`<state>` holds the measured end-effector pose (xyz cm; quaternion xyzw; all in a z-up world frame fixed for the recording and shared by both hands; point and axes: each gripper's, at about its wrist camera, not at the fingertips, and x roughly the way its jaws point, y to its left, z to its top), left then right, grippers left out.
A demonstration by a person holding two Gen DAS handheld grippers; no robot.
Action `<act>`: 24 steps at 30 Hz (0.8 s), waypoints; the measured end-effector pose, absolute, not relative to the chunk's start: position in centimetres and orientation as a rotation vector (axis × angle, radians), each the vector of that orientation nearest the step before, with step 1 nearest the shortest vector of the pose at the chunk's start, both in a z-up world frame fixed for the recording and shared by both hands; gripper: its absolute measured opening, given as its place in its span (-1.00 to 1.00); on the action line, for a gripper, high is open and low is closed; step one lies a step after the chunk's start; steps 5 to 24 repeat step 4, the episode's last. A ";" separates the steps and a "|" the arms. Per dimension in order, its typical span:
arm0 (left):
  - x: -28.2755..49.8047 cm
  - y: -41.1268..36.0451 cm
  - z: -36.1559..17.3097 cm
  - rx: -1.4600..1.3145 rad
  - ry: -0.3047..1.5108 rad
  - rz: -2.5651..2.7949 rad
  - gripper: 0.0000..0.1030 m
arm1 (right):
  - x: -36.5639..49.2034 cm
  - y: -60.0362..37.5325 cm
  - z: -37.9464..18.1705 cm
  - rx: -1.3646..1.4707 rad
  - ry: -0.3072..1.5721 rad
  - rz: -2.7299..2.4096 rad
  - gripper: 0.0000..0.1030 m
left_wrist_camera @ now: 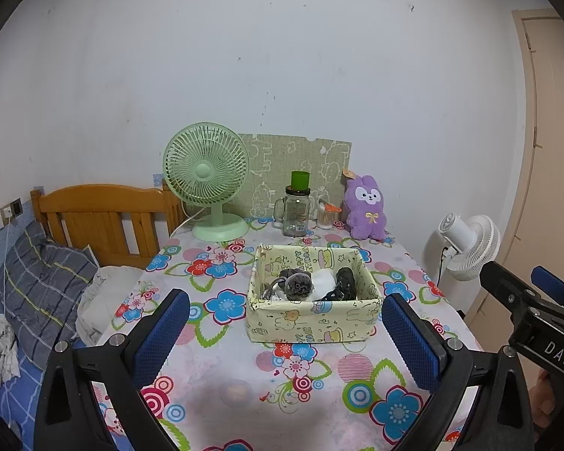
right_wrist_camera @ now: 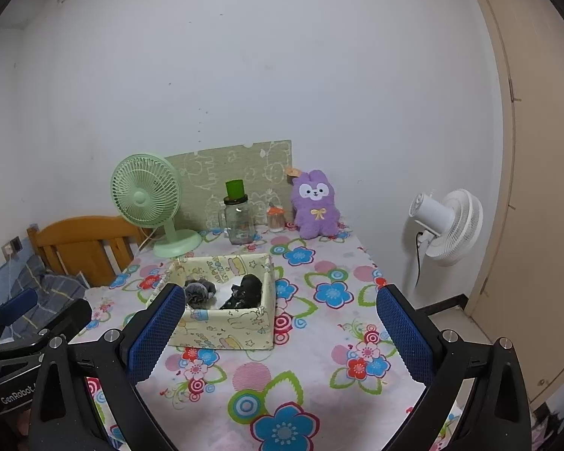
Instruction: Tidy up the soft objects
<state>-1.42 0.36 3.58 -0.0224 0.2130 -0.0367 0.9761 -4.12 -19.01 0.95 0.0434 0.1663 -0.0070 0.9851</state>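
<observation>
A pale yellow fabric box (left_wrist_camera: 312, 323) (right_wrist_camera: 229, 329) stands mid-table and holds a rolled grey sock (left_wrist_camera: 299, 285) (right_wrist_camera: 199, 291), a white soft item (left_wrist_camera: 325, 282) and a black sock (left_wrist_camera: 345, 282) (right_wrist_camera: 246, 290). A purple plush rabbit (left_wrist_camera: 365, 208) (right_wrist_camera: 315, 205) sits upright at the table's back. My left gripper (left_wrist_camera: 285, 338) hangs open in front of the box, holding nothing. My right gripper (right_wrist_camera: 280, 332) is open too, its left finger overlapping the box's front left corner in view. In the left wrist view the right gripper shows at the right edge.
A green desk fan (left_wrist_camera: 206, 180) (right_wrist_camera: 148, 199), a glass jar with a green cup on it (left_wrist_camera: 296, 206) (right_wrist_camera: 238, 218) and a small toothpick jar (left_wrist_camera: 325, 216) line the back. A bed with a wooden headboard (left_wrist_camera: 101, 218) lies left; a white fan (right_wrist_camera: 447, 225) stands right by a door.
</observation>
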 end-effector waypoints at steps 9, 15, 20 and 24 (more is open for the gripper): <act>-1.1 0.5 3.4 -0.048 0.435 -0.072 0.99 | -4.0 -19.0 0.9 0.089 0.337 -0.013 0.99; -1.1 0.5 3.4 -0.048 0.435 -0.072 0.99 | -4.0 -19.0 0.9 0.089 0.337 -0.013 0.99; -1.1 0.5 3.4 -0.048 0.435 -0.072 0.99 | -4.0 -19.0 0.9 0.089 0.337 -0.013 0.99; -1.1 0.5 3.4 -0.048 0.435 -0.072 0.99 | -4.0 -19.0 0.9 0.089 0.337 -0.013 0.99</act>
